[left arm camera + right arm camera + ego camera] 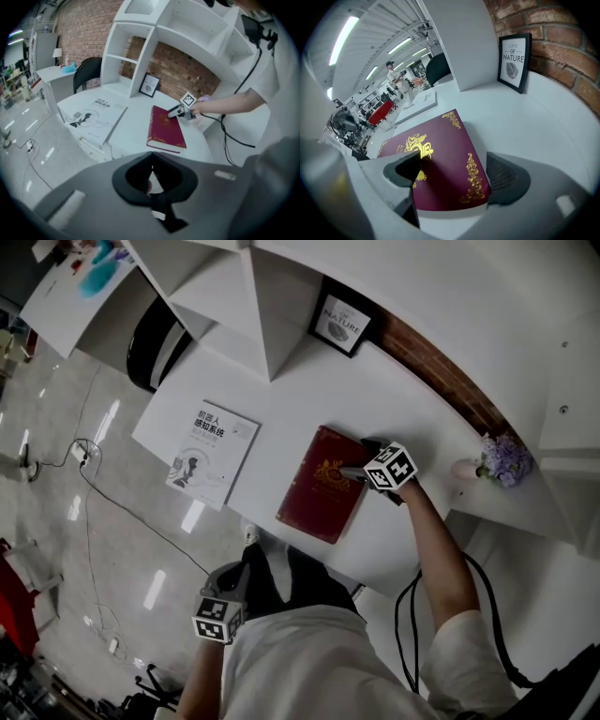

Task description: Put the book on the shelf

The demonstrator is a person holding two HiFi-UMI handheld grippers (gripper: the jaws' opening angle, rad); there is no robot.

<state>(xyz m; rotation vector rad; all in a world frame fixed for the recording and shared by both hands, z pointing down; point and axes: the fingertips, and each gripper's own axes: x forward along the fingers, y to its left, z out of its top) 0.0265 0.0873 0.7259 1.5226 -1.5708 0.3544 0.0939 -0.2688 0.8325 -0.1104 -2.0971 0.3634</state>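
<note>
Book (437,152) corner between right claw (457,174)

I count two books on the bench (281,395): one red book (323,486) with gold ornament, and one white book (214,452). There is one framed picture (342,322). There is one small bunch of purple flowers (504,460). One black chair (150,338) stands at the bench's end. I see one white shelf unit (234,287), though I cannot count all its compartments. I carry two tools: one left tool (151,180) and one right tool (454,176). Each bears one marker cube, so I count two cubes. That gives two books, two tools, and one each of the picture, flowers, chair, shelf unit and bench.
</note>
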